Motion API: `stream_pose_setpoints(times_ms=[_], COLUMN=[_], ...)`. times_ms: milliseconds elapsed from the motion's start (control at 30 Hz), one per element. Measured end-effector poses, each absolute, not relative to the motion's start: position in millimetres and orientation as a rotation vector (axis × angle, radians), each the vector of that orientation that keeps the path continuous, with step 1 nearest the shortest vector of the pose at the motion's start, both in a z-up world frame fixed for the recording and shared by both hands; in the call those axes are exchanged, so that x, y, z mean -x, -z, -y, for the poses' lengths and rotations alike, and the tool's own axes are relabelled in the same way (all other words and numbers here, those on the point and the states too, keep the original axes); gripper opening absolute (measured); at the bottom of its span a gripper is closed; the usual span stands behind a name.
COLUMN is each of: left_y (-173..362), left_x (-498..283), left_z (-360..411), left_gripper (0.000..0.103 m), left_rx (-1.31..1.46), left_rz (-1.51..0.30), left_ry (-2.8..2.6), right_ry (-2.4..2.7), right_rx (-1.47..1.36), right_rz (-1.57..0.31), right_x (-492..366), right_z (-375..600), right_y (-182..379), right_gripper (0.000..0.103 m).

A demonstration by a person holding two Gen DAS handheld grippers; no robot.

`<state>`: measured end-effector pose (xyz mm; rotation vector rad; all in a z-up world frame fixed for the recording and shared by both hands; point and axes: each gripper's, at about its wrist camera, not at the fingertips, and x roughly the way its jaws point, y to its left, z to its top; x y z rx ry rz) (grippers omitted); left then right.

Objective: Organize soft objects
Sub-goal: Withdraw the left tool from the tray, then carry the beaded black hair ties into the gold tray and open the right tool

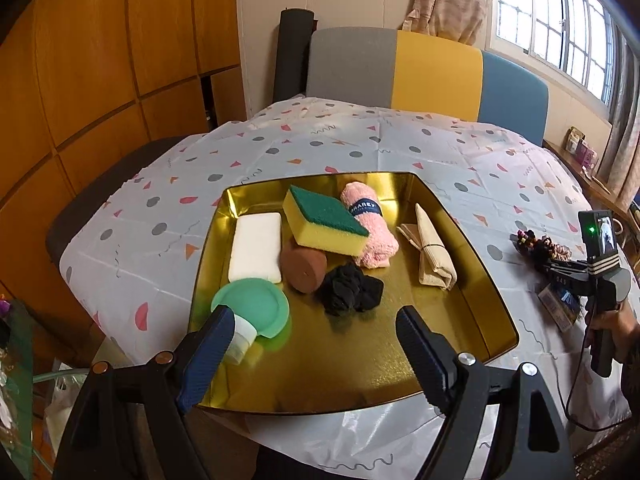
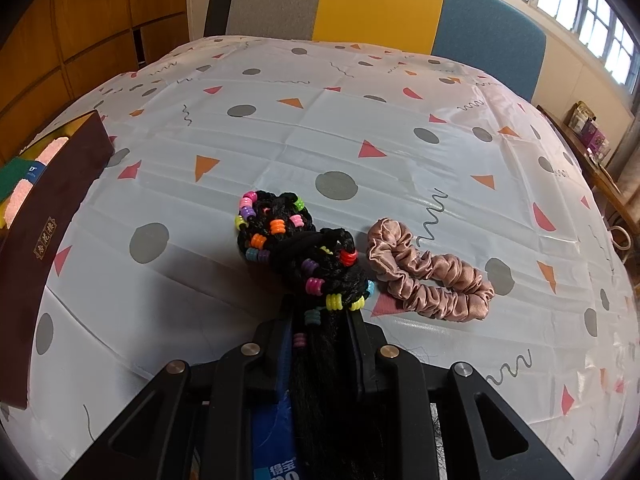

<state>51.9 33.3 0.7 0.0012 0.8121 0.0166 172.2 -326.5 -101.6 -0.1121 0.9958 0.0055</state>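
Observation:
A gold tray on the table holds a white sponge, a green-and-yellow sponge, a pink rolled towel, a brown roll, a black scrunchie, a beige folded cloth and a green puff. My left gripper is open over the tray's near side. My right gripper is shut on a black braided hairpiece with coloured beads, which rests on the tablecloth. A pink satin scrunchie lies just right of it.
The tray's dark outer wall stands at the left in the right wrist view. The patterned tablecloth covers the table. A grey, yellow and blue chair back stands behind. My right gripper also shows in the left wrist view.

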Motion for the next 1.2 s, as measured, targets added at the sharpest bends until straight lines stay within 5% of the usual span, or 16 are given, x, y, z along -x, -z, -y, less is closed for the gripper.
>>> stream_pose_setpoints(times_ms=[767, 1200], left_y=[2, 1], left_x=[-39, -36], left_z=[-10, -23], left_gripper=[0.084, 0.084], left_rx=[-0.056, -0.010], left_rz=[-0.838, -0.824], left_ry=[0.027, 0.048], right_ry=[-0.033, -0.014], right_rx=[0.114, -0.033], right_rz=[-1.006, -0.907], right_x=[-173, -159], right_z=[320, 323], right_y=[96, 40], right_gripper=[0.018, 0.016])
